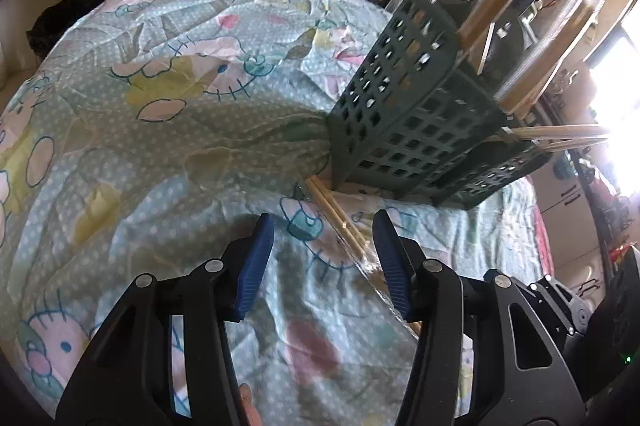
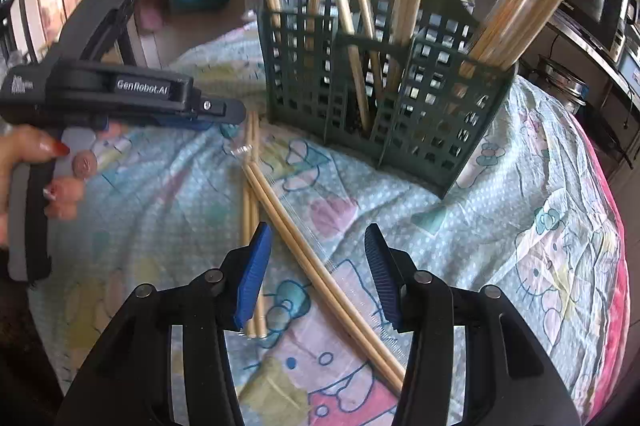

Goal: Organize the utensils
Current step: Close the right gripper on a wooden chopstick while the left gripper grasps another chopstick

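Both the left hand-held gripper (image 1: 324,226) and right hand-held gripper (image 2: 318,238) hang released over wrapped chopsticks (image 2: 320,274) beside the green basket (image 2: 380,94).

The left gripper (image 2: 224,114) body reads "GenRobot.AI".

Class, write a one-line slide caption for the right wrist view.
Open right gripper above wrapped chopsticks lying on the cartoon tablecloth, before a green slotted caddy.
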The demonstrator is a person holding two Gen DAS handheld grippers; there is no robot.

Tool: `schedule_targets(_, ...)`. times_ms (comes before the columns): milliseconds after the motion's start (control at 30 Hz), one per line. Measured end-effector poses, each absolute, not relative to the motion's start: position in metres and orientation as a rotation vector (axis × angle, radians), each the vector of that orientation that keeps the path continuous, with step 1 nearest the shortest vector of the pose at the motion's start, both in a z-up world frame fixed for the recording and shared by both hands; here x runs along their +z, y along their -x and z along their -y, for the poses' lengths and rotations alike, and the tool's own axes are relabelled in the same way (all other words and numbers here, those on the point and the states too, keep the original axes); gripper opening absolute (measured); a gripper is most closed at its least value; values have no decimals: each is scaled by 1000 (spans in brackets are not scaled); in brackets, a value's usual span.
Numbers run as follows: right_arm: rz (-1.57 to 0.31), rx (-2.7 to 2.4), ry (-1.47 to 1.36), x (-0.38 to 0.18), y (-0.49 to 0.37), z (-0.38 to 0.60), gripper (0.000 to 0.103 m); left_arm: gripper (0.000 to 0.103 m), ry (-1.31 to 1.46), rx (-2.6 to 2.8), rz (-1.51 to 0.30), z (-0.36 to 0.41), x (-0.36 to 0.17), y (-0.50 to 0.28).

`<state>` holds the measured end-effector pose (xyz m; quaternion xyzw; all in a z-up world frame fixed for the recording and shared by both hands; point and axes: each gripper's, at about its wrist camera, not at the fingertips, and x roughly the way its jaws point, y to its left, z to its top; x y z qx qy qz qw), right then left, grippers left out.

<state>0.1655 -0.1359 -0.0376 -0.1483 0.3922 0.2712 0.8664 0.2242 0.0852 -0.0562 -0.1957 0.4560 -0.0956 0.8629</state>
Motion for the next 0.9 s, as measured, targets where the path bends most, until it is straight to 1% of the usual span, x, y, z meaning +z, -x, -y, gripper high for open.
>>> schedule_targets(533,-881,608,399,-56,-183,110,46,44,300,-137,-1010,-68,-61,-250)
schedule_targets(600,-880,613,404,-57,-184,103,45,42,281,-128,-1012,-67,-62,-251)
schedule_targets(800,-898,627,418,-56,-191,94,31,38,239,-113,-1009,-63,-63,-253)
schedule_targets(833,-903,629,415,-55,-187,92,26,38,234,-113,-1007,-63,-63,-253)
schedule_targets(900,-899,626,426,-58,-187,86,22,37,230,-114,-1006,-63,-63,-251)
